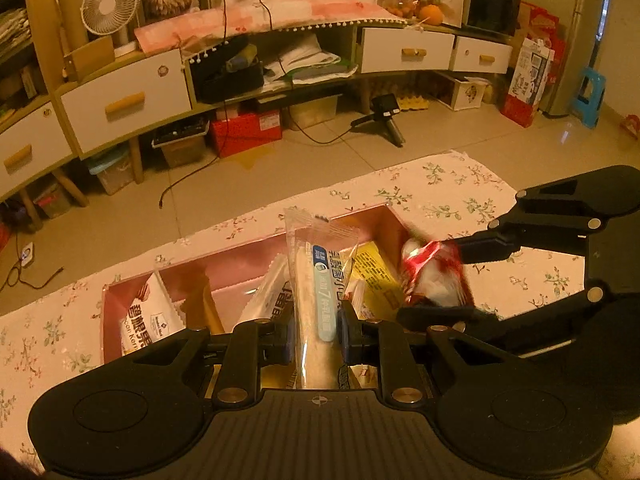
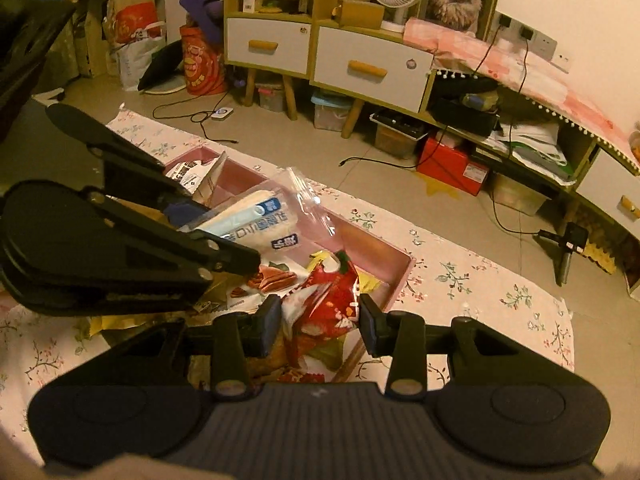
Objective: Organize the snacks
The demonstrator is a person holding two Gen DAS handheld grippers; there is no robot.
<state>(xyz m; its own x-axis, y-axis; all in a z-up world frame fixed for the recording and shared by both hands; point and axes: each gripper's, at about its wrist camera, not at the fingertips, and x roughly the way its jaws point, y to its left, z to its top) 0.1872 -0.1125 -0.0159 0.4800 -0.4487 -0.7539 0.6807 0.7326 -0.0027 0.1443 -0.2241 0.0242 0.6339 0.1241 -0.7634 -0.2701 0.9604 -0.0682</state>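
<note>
A pink divided box of snack packets sits on a floral cloth. My left gripper is shut on a clear packet with a blue label, held upright over the box's middle; it also shows in the right wrist view. My right gripper has its pads on either side of a crumpled red snack bag above the box's right end. The red snack bag and right gripper show at the right in the left wrist view. A white packet stands in the left compartment.
A long wooden cabinet with white drawers lines the wall behind. Cables, a red box, plastic bins and a small tripod camera lie on the tiled floor beyond the cloth. A nut packet lies in the box.
</note>
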